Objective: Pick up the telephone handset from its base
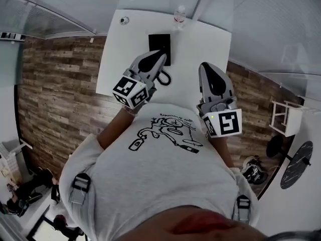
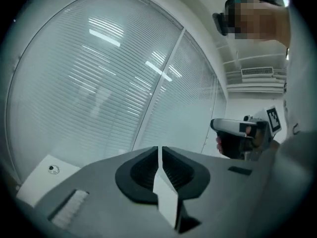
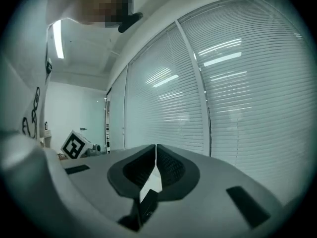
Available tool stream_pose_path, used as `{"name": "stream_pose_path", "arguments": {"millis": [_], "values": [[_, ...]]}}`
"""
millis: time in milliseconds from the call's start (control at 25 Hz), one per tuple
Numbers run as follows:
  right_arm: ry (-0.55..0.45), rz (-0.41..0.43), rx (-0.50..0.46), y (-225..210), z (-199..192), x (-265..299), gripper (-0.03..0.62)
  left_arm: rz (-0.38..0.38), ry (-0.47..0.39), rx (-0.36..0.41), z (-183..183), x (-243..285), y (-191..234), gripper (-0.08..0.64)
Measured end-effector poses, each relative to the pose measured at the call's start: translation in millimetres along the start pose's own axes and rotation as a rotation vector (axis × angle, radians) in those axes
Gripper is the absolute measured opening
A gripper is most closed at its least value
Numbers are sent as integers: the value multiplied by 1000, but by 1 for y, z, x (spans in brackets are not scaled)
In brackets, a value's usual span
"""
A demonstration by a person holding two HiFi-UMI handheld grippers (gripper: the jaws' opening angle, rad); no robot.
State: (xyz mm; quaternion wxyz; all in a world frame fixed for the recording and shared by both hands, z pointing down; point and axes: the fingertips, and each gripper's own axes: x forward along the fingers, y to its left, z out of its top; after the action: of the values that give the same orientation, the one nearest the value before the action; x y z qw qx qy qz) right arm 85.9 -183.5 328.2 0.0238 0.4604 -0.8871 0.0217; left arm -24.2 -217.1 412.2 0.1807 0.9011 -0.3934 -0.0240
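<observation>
In the head view a black telephone (image 1: pixel 159 45) lies on the white table (image 1: pixel 200 44), its coiled cord (image 1: pixel 163 78) trailing toward me. My left gripper (image 1: pixel 158 55) hangs over the phone's near end, jaws shut with nothing between them; I cannot make out the handset from the base. In the left gripper view that gripper (image 2: pixel 159 151) points nearly level at window blinds, and the phone is out of sight. My right gripper (image 1: pixel 206 67) is held to the right of the phone, apart from it. Its own view shows this gripper (image 3: pixel 156 150) shut and empty.
A clear bottle (image 1: pixel 179 15) stands at the table's far edge and a small round object (image 1: pixel 124 20) sits near the far left corner. Wood flooring surrounds the table. A white stool (image 1: pixel 285 115) stands at the right. Slatted blinds (image 3: pixel 233 83) fill both gripper views.
</observation>
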Motion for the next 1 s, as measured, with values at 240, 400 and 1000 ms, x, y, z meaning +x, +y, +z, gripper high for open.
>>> {"name": "stream_pose_path", "arguments": {"millis": [240,400,1000], "values": [[6,-14,4,1,-1,-3,8,53,71,-1,-33,6,30,9],[10,-28,5,-1,-3,-2,8,98,141,-2,-63,7,57,20],[23,-59,5,-10,-8,4,8,180,311,-78,-147,12,130,84]]}}
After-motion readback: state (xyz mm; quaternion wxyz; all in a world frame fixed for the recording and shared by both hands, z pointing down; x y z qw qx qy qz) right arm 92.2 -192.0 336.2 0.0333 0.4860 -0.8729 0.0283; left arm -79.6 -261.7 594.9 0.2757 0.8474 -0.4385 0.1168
